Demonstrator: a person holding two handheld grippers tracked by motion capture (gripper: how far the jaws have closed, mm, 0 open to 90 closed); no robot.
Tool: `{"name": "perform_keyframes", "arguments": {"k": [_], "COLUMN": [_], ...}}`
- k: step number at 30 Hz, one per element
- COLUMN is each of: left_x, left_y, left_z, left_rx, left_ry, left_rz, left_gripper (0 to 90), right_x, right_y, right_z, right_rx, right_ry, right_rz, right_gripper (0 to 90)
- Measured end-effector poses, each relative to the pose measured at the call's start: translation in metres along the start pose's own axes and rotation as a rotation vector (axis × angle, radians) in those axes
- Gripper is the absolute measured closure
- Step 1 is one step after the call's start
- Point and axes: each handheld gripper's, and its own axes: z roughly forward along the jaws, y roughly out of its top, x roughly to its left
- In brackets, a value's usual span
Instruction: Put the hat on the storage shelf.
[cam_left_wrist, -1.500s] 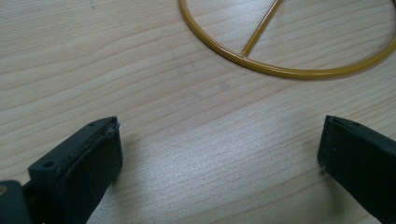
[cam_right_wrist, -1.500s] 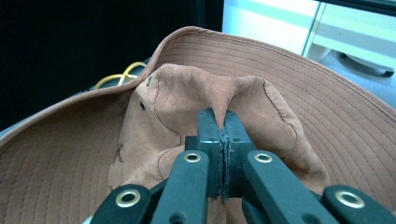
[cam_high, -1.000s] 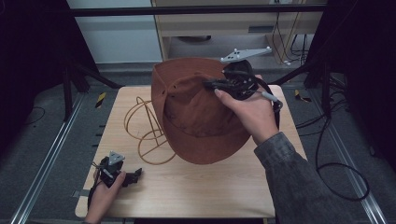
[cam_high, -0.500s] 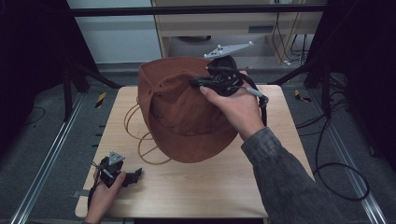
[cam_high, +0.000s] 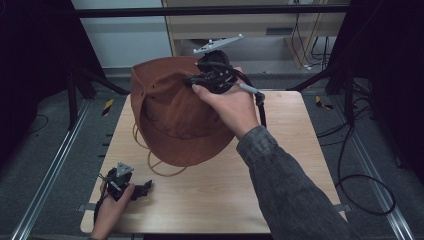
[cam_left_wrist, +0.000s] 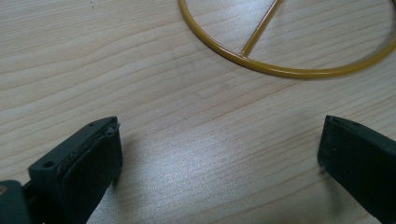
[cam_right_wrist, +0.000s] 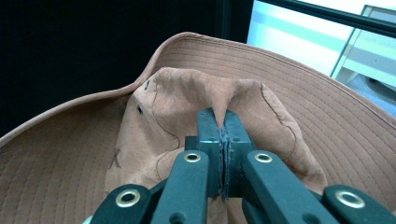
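A brown wide-brimmed hat hangs tilted above the middle of the table, lifted by its crown. My right gripper is shut on a pinch of the crown fabric; its jaws are pressed together in the right gripper view. A yellow wire stand sits on the table below the hat, mostly hidden by it; its ring lies just ahead of my left gripper. The left gripper rests low at the table's front left, jaws wide apart with bare wood between them.
The wooden table has free surface to the right and front. Black frame legs and cables stand around it. A cabinet is behind the far edge.
My right gripper has carried the hat up and to the left, away from the stand. The left gripper has stayed in place.
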Motion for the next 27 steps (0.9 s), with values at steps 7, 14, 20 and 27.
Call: {"name": "perform_keyframes", "arguments": {"k": [7, 14, 20, 27], "left_x": [0.000, 0.000, 0.000, 0.000], "left_y": [0.000, 0.000, 0.000, 0.000], "left_z": [0.000, 0.000, 0.000, 0.000], "left_rx": [0.001, 0.002, 0.002, 0.003], "left_ry": [0.000, 0.000, 0.000, -0.002], "left_rz": [0.000, 0.000, 0.001, 0.000], "left_gripper": [0.0, 0.0, 0.0, 0.0], "right_x": [0.008, 0.016, 0.019, 0.024], "right_y": [0.004, 0.004, 0.005, 0.004], "right_z": [0.015, 0.026, 0.032, 0.040], "right_rx": [0.012, 0.020, 0.019, 0.026], "right_ry": [0.016, 0.035, 0.047, 0.063], "right_rz": [-0.012, -0.015, -0.016, -0.018], "right_gripper": [89.1, 89.1, 89.1, 89.1]}}
